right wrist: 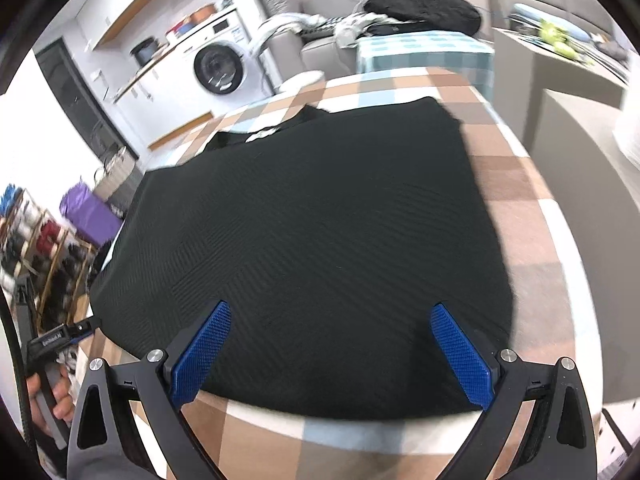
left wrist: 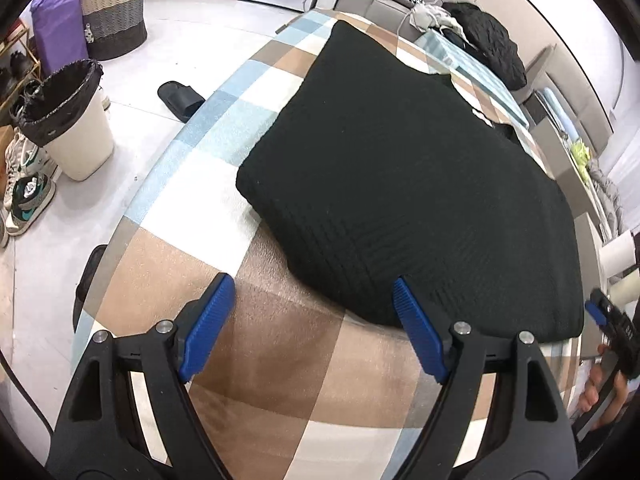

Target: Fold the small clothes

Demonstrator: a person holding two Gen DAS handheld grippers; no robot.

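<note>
A black knit garment (left wrist: 404, 176) lies flat on the checked tablecloth (left wrist: 280, 356), its sides folded in and a white neck label at the far end. My left gripper (left wrist: 314, 286) is open and empty, just above the garment's near left corner. My right gripper (right wrist: 330, 312) is open and empty, low over the garment (right wrist: 312, 232) at its near hem. The right gripper also shows at the right edge of the left wrist view (left wrist: 612, 320). The left gripper shows at the left edge of the right wrist view (right wrist: 60, 340).
A white bin with a black liner (left wrist: 68, 120), shoes and a slipper (left wrist: 180, 100) are on the floor to the left. A woven basket (left wrist: 114, 16) and a washing machine (right wrist: 220, 68) stand beyond. A black jacket (right wrist: 424, 4) lies on a sofa behind the table.
</note>
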